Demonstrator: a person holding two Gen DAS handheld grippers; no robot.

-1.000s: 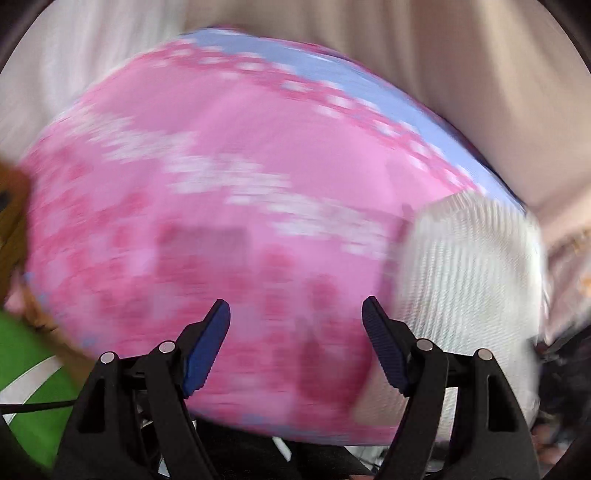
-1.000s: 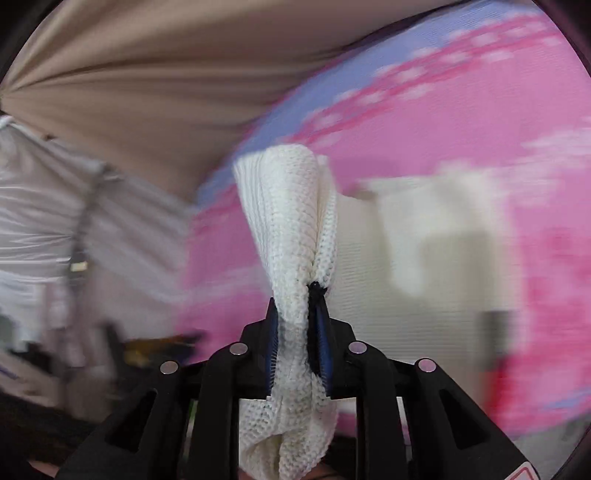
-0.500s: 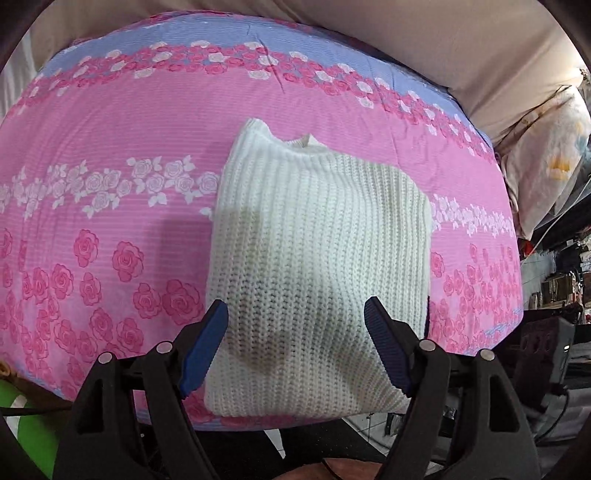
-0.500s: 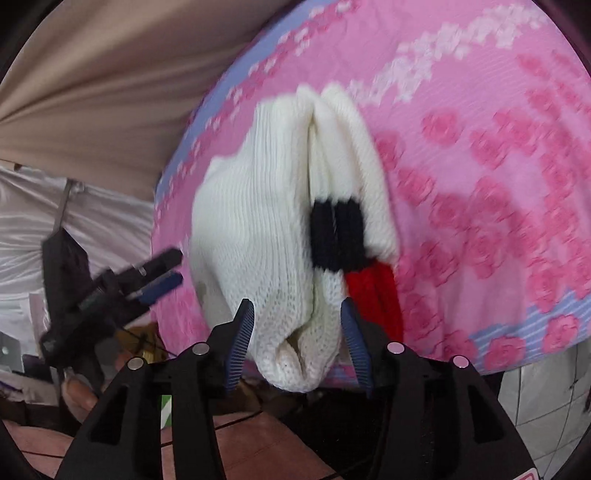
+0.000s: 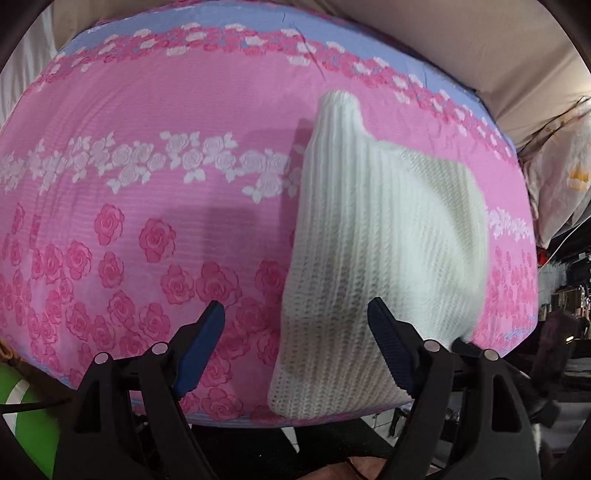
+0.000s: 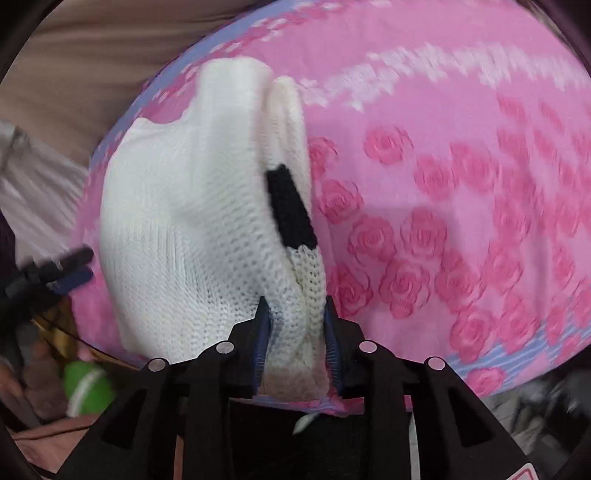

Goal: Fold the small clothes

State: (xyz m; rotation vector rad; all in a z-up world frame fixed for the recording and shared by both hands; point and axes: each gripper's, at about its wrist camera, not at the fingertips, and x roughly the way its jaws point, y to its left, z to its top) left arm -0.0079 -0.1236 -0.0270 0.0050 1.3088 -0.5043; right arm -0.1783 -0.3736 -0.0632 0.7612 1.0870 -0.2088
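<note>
A folded white knit sweater (image 5: 373, 266) lies on the pink rose-print bed sheet (image 5: 147, 184), near the front edge, its far corner raised. My left gripper (image 5: 297, 349) is open and empty, just in front of the sweater's near left corner. In the right wrist view the sweater (image 6: 177, 229) shows a black band (image 6: 290, 206) on its folded edge. My right gripper (image 6: 295, 332) is shut on the sweater's near edge, lifting it. The left gripper also shows at the left of the right wrist view (image 6: 66, 273).
Beige curtain (image 5: 443, 33) hangs behind the bed. A pale pillow or bag (image 5: 557, 177) sits at the right. A green object (image 6: 86, 387) lies on the floor at the left, below the bed's front edge (image 5: 229, 417).
My right gripper opened and let go of the sweater, then closed again on its near edge. The sweater has shifted right in the left wrist view. My left gripper stayed open.
</note>
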